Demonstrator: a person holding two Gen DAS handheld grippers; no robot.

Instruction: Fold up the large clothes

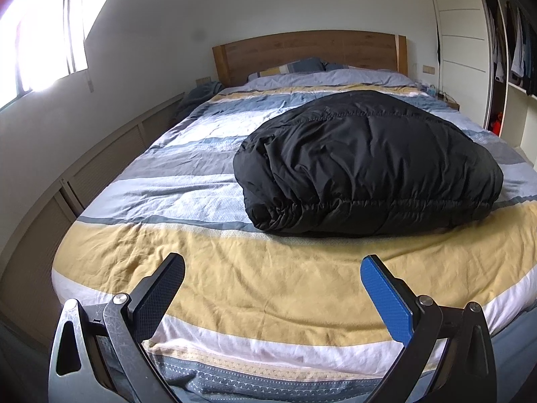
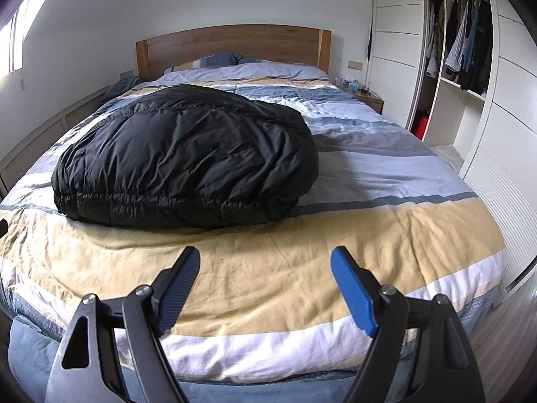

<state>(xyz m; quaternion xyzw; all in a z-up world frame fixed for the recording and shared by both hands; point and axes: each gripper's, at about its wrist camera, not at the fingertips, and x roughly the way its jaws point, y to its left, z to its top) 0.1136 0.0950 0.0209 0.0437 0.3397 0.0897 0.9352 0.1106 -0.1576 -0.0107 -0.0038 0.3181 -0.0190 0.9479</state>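
Black puffer jacket (image 1: 365, 164) folded on striped bed (image 1: 235, 285) — both hand-held grippers, left (image 1: 272, 268) & right (image 2: 265, 262), spread apart, holding nothing.

Daylight pours in from the window (image 1: 37, 33) left of the bed (image 1: 235, 288), blown out to white glare in the left wrist view and leaving the room evenly bright. The black puffer jacket (image 2: 188, 158) casts a soft shadow on the bedcover at its near edge. Both views are sharp at centre, with strong fisheye bending of the wardrobe (image 2: 470, 67) and dark vignetted corners.
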